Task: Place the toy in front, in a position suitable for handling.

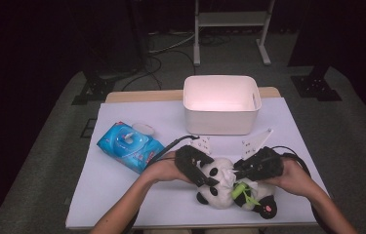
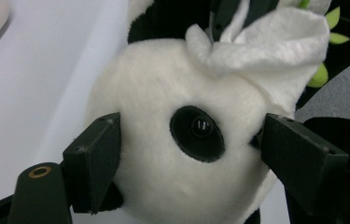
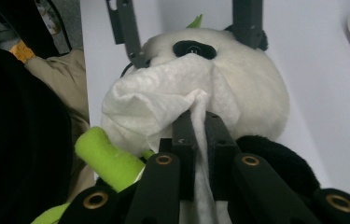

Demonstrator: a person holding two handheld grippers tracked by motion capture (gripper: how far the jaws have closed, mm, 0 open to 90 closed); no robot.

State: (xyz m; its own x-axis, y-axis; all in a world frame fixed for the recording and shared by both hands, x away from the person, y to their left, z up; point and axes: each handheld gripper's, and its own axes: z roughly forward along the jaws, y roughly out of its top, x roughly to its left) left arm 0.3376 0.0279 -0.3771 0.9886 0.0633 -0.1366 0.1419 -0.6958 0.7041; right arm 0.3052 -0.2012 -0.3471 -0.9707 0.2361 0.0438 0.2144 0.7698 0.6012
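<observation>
Plush panda (image 1: 222, 183) lies at the worktop's (image 1: 122, 195) six o'clock edge. Left tongs (image 1: 210, 181) grip its soft, light head wide; right tongs (image 1: 235, 171) are clamped on a limp wet wipe (image 1: 229, 175) against its face. Hold the head at its sides, since the plush yields.

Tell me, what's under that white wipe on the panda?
The wipe lies on the panda, over its face. One eye peeks out above it. The face under the wipe is hidden.
</observation>
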